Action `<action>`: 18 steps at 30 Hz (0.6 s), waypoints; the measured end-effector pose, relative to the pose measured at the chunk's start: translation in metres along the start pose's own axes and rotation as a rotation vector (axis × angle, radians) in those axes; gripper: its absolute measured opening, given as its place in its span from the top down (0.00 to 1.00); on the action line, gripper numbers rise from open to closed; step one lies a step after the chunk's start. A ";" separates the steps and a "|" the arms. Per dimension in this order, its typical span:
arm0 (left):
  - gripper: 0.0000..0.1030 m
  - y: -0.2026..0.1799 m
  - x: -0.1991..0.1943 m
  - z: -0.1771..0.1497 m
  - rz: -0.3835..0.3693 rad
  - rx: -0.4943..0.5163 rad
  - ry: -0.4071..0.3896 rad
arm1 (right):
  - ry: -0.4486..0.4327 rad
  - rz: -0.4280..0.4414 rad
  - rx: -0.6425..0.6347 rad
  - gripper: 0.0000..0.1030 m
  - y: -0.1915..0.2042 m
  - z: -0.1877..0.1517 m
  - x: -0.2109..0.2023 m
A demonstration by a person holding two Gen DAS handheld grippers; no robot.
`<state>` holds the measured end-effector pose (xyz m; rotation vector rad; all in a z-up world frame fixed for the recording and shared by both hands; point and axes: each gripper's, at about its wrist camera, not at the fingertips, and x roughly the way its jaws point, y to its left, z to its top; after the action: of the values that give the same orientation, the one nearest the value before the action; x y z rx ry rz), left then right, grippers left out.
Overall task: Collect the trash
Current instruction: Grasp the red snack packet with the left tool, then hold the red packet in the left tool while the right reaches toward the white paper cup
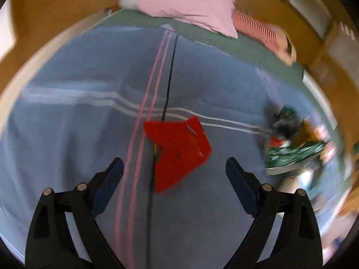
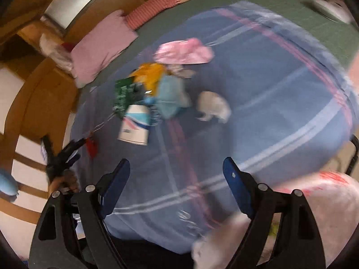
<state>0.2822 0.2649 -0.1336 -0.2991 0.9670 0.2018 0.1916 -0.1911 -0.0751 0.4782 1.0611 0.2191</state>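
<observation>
The flat red plastic wrapper (image 1: pixel 177 150) lies on the blue blanket with pink and white stripes (image 1: pixel 67 134), crumpled into an angular shape, and I have my left gripper (image 1: pixel 175 172) pointed down at it so that it sits ahead of the gap between the jaws. Those jaws are spread wide and press on nothing; the wrapper is near the blue pads (image 1: pixel 107 186) but not between them, as far as the blur lets me judge.

Off to the right of that wrapper sits the rest of the litter, a loose heap of green, orange and pale blue packets (image 2: pixel 148 87) with a white paper cup (image 2: pixel 135 125) at its edge and a crumpled white tissue (image 2: pixel 213 106) a little apart. My right gripper (image 2: pixel 177 186) faces that heap from well back, its jaws likewise released and empty. A white plastic bag with red print (image 2: pixel 320 204) bulges at the lower right, probably where the trash goes.
</observation>
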 end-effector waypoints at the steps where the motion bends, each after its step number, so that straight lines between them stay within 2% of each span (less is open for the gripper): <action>1: 0.11 -0.005 0.008 0.003 0.023 0.064 0.006 | 0.008 -0.005 -0.020 0.19 0.009 0.001 0.008; 3: 0.14 -0.014 0.018 -0.001 0.023 0.148 0.026 | 0.028 -0.014 -0.042 0.19 0.019 0.000 0.019; 4: 0.20 -0.022 0.024 -0.004 0.024 0.185 0.030 | 0.041 -0.019 -0.046 0.19 0.021 -0.001 0.024; 5: 0.49 -0.025 0.028 -0.006 0.024 0.214 0.041 | 0.046 -0.024 -0.045 0.19 0.021 -0.002 0.026; 6: 0.73 -0.022 0.031 -0.006 0.028 0.225 0.062 | 0.046 -0.037 -0.045 0.19 0.020 -0.003 0.027; 7: 0.73 -0.022 0.035 -0.007 0.022 0.225 0.088 | 0.043 -0.053 -0.048 0.19 0.019 -0.004 0.027; 9: 0.77 -0.019 0.035 -0.002 -0.005 0.211 0.071 | 0.043 -0.096 -0.050 0.19 0.014 -0.005 0.028; 11: 0.78 -0.019 0.025 -0.001 -0.031 0.196 0.057 | 0.050 -0.097 -0.035 0.19 0.007 -0.006 0.028; 13: 0.78 -0.021 0.003 -0.004 -0.068 0.183 0.024 | 0.045 -0.104 -0.032 0.19 0.002 -0.007 0.027; 18: 0.78 -0.035 -0.058 -0.027 -0.200 0.154 -0.043 | 0.008 -0.197 -0.026 0.19 -0.009 -0.004 0.023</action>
<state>0.2395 0.2211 -0.0941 -0.2467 0.8985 -0.0491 0.1987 -0.1888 -0.0991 0.3474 1.1042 0.0603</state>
